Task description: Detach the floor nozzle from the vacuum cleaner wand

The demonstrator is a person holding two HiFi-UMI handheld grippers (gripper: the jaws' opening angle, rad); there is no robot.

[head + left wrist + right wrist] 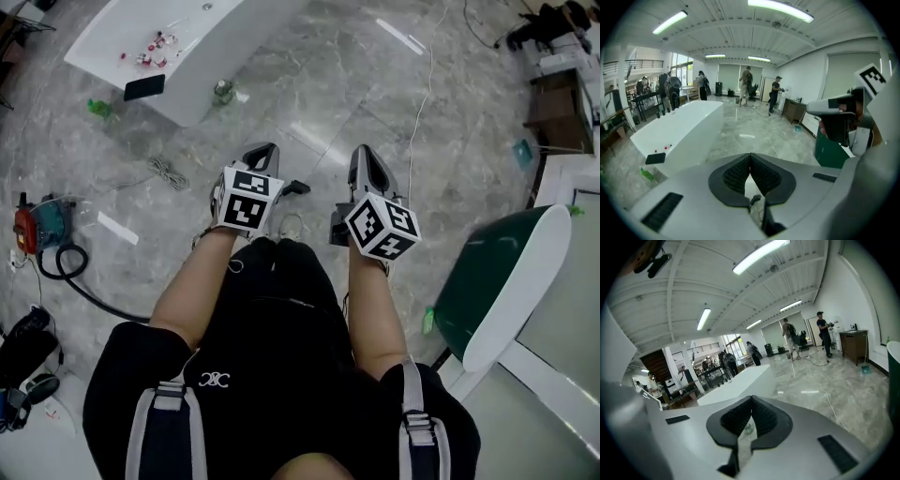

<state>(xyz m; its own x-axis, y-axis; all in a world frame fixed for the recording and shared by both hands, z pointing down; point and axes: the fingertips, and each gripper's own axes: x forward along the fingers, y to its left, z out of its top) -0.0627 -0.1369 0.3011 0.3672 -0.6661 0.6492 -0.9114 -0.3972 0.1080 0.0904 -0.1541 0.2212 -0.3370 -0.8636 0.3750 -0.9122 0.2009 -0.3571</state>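
Leftward, a red-and-teal vacuum cleaner [37,228] trails a looping black hose [58,276].

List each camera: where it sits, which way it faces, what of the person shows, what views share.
Head view: on the person's head, facing steeply down at the marble floor; shows black shirt, left hand-held gripper, right hand-held gripper.
Left gripper view: on the left hand-held gripper, facing across the marble floor over its shut jaws; right hand-held gripper at right.
Right gripper view: on the right hand-held gripper, facing the white counter and ceiling over its shut jaws.
Shared: the white counter, in all three.
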